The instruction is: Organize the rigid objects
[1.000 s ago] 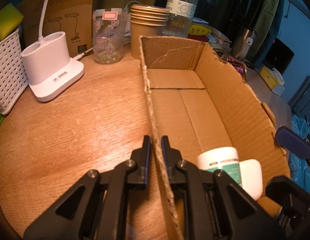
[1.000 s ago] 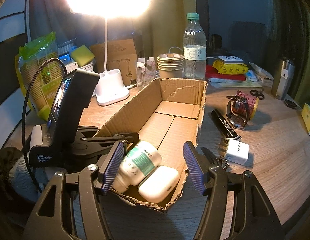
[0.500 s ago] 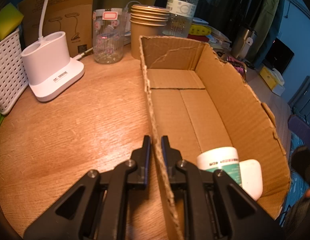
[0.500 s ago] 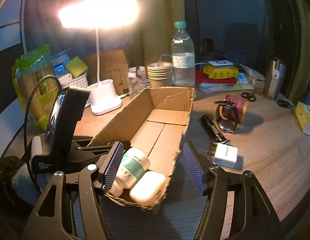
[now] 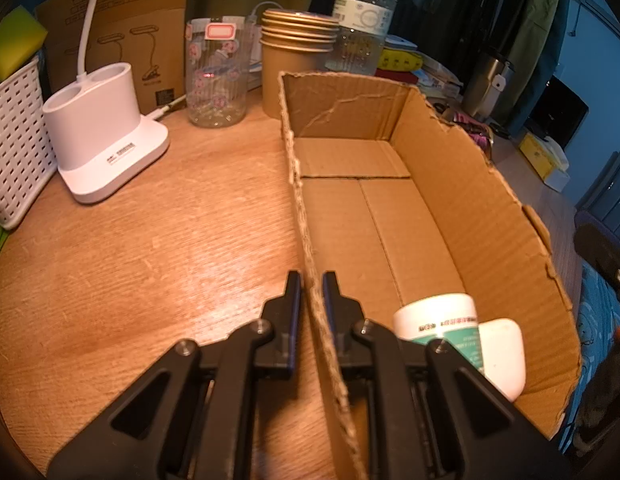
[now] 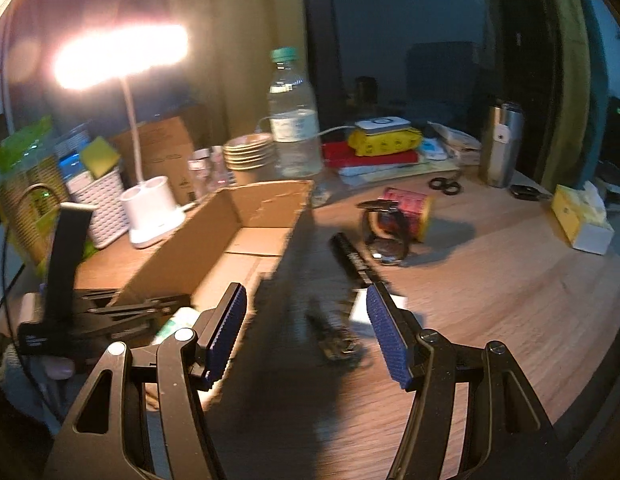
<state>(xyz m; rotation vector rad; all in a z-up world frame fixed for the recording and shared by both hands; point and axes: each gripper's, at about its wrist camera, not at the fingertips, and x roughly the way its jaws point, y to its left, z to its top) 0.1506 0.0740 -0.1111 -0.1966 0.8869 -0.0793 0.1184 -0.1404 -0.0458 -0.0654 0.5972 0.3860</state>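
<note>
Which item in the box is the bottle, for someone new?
Find the long open cardboard box on the wooden desk. At its near end lie two white things; the bottle is the round one with the green label, against the plain rounded white case.

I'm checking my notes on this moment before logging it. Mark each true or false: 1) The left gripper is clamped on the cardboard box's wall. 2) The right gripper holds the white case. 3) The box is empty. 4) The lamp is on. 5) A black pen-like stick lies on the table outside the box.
1) True: the left gripper pinches the side wall of the cardboard box.
2) False: the right gripper is open and holds nothing; the white case lies in the box.
3) False: a green-labelled bottle and the case are inside.
4) True: the lamp glows.
5) True: the black stick lies right of the box.
</note>
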